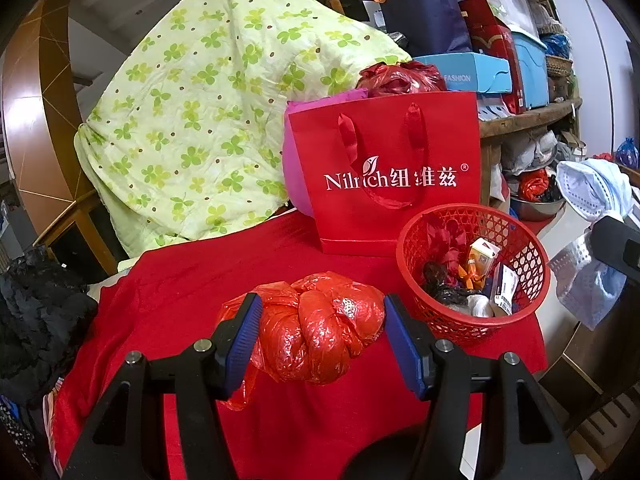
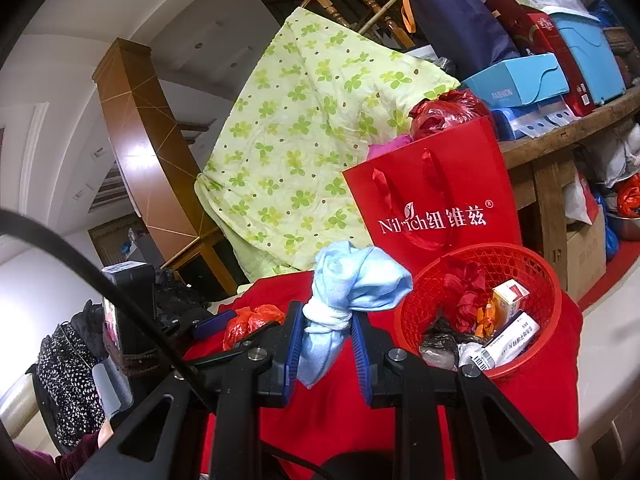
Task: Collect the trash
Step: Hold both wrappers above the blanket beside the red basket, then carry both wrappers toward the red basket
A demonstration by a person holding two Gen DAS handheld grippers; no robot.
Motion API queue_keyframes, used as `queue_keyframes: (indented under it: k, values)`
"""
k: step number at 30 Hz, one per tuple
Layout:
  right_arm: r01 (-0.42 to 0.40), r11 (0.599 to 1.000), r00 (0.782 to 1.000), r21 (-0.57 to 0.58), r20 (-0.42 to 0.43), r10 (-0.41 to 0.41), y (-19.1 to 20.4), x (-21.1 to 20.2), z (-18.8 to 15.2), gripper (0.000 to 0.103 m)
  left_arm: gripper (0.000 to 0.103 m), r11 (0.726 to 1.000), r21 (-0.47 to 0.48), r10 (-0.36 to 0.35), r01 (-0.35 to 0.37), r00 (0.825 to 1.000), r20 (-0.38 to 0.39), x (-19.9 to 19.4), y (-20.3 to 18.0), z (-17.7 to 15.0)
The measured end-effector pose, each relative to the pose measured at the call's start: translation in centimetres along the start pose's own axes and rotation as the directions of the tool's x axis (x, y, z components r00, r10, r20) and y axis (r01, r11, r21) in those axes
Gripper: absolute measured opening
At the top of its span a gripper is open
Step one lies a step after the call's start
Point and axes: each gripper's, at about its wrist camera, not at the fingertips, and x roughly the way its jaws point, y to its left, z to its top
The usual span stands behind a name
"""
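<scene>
Mid-collection, by the look of it; two pieces in hand, basket [image 1: 472, 312] part-filled with wrappers and boxes. Left gripper [image 1: 320, 340] with fingers apart around a knotted red bag [image 1: 320, 328], pads at or near both flanks, grip not certain; bag over the red cloth [image 1: 180, 300], just left of the basket, whether lifted or resting unclear. Right gripper [image 2: 326, 340] clamped on a knotted blue rag [image 2: 352, 284], held up in front of the gift bag [image 2: 436, 204] and just left of the basket rim.

Next, probably: carry the rag rightward over the rim and spread the fingers; then pinch the red bag firmly, lift, and follow.

Room: open cloth left of and before the basket; gift bag close behind, quilt [image 1: 208, 100] further back left; cloth edge falling away just right of the basket, so a knock there could tip it off; both grippers close together, so one at a time.
</scene>
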Motion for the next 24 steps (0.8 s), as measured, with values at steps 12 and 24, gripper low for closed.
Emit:
queue_keyframes:
  k: [12, 24]
  values:
    - [0.003, 0.999, 1.0, 0.035, -0.004, -0.003, -1.2, 0.1, -0.1, 0.025, 0.064, 1.0, 0.017, -0.007, 0.007, 1.0, -0.013, 0.5, -0.9, -0.1]
    - [0.013, 0.998, 1.0, 0.061, -0.001, -0.013, -2.4, -0.3, -0.4, 0.025, 0.064, 0.999, 0.042, -0.017, 0.018, 1.0, -0.023, 1.0, -2.2, -0.1]
